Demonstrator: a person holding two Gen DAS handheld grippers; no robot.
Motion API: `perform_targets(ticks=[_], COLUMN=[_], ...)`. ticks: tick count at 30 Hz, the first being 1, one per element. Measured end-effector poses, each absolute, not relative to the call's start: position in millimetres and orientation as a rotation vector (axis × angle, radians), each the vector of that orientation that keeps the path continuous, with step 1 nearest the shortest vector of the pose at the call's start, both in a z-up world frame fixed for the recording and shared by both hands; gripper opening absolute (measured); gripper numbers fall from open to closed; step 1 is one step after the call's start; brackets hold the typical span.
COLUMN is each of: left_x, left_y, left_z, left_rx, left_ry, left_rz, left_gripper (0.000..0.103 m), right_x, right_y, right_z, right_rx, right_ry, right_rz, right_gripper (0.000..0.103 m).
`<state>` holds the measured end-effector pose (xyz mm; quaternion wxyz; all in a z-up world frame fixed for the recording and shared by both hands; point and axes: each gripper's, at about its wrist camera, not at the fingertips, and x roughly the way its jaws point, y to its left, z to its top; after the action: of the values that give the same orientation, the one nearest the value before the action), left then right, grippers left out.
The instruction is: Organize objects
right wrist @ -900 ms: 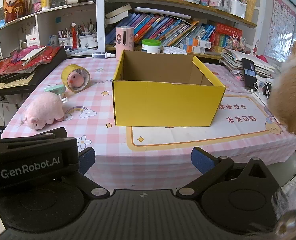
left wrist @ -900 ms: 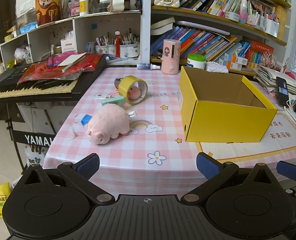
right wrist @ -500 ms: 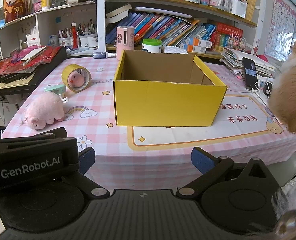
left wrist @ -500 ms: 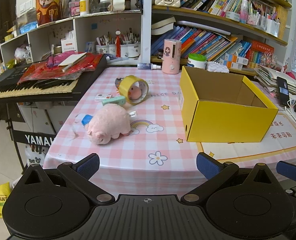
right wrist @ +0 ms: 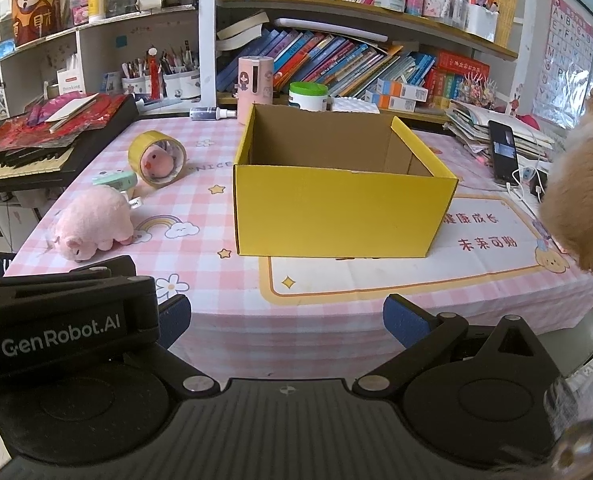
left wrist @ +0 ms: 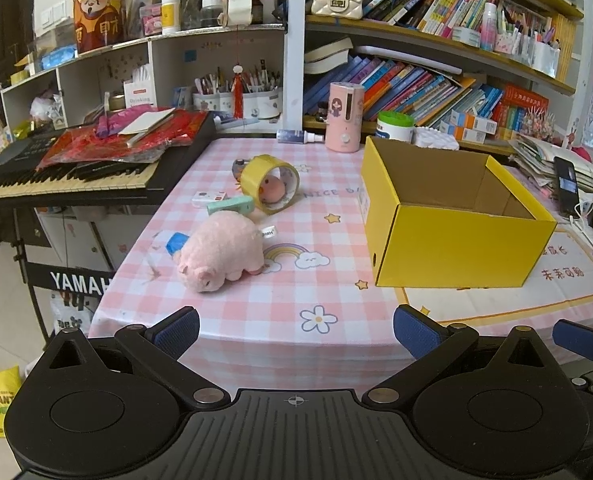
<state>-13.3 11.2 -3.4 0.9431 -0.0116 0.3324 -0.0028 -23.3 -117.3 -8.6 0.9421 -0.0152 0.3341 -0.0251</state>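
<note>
Nearby, keyboard [left wrist: 80,178] crowds tablecloth [left wrist: 328,264].

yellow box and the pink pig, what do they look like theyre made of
Yellow box: looks like corrugated cardboard, smooth matte yellow outside, raw brown inside, with folded flap edges showing at the rim.
Pink pig: a soft plush toy, probably synthetic fleece; its surface is fuzzy and matte, and a small white sewn-in tag sticks out at its back.

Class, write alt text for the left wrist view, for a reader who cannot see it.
An open, empty-handed left gripper faces a pink checked table. A pink plush pig lies left of an open yellow box; behind the pig, a roll of yellow tape.
</note>
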Motion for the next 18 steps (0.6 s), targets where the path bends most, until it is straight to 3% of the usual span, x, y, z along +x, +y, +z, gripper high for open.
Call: perform_targets(ticks=[18], left_x=[-13.9], left_y=[10.8], left_z=[-4.1], left_rx=[-0.025], left_ry=[0.679], left_rz=[-0.006], left_gripper=[0.103], right_x=[-24.4], right_y=[-117.9], right_z=[-8.1], right_rx=[-0.033], right_ry=[0.678], right_rz=[-0.051], right_gripper=[0.103])
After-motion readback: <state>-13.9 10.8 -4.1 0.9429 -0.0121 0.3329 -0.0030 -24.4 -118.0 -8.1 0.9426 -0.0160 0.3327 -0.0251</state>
